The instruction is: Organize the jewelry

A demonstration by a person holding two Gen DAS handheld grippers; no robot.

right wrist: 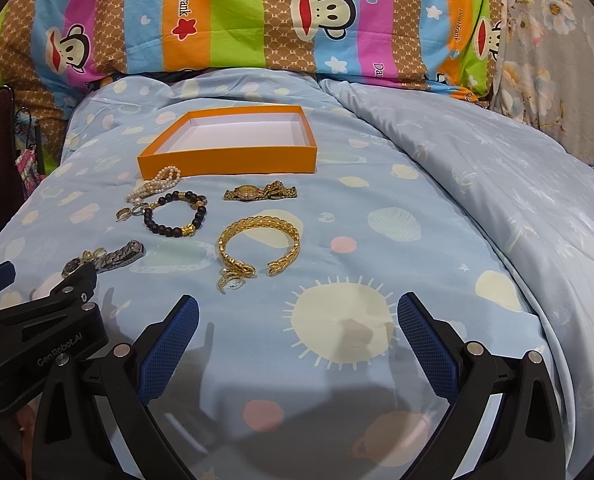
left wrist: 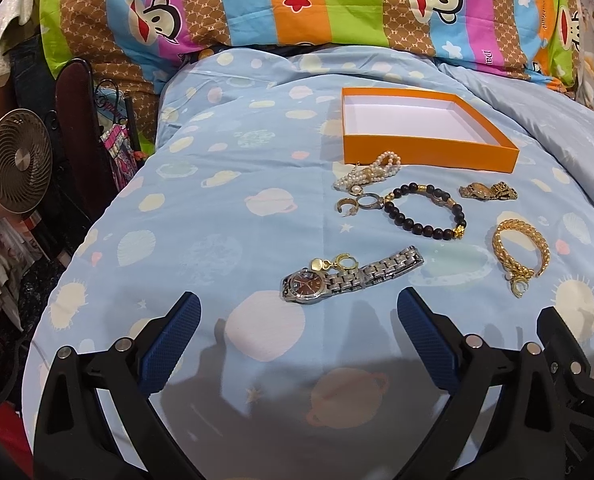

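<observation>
Jewelry: several pieces lie spread on the blue planet-print bedspread (left wrist: 217, 208), all ahead of both grippers and none held.
Orange box (left wrist: 429, 152): farthest ahead, open-topped, white inside with nothing in it.
Pearl bracelet (left wrist: 371, 172): touching the box's near wall at its left end.
Dark bead bracelet (left wrist: 425, 214): just nearer than the pearls, with two small rings (left wrist: 357, 204) at its left.
Gold watch (right wrist: 259, 192): to the right of the beads, near the box front.
Gold chain bracelet (right wrist: 257, 246): directly ahead of the right gripper, a small gold ring (right wrist: 229, 283) touching its near end.
Silver watch (left wrist: 349, 276): just ahead of the left gripper's fingertips, a heart charm and gold hoop resting on its band.
Left gripper (left wrist: 299, 308): fingers spread wide, gripping nothing, hovering over the bedspread.
Right gripper (right wrist: 298, 308): fingers likewise spread wide, holding nothing, beside the left one.
Behind: a striped monkey-print pillow (right wrist: 257, 20) beyond the box.
</observation>
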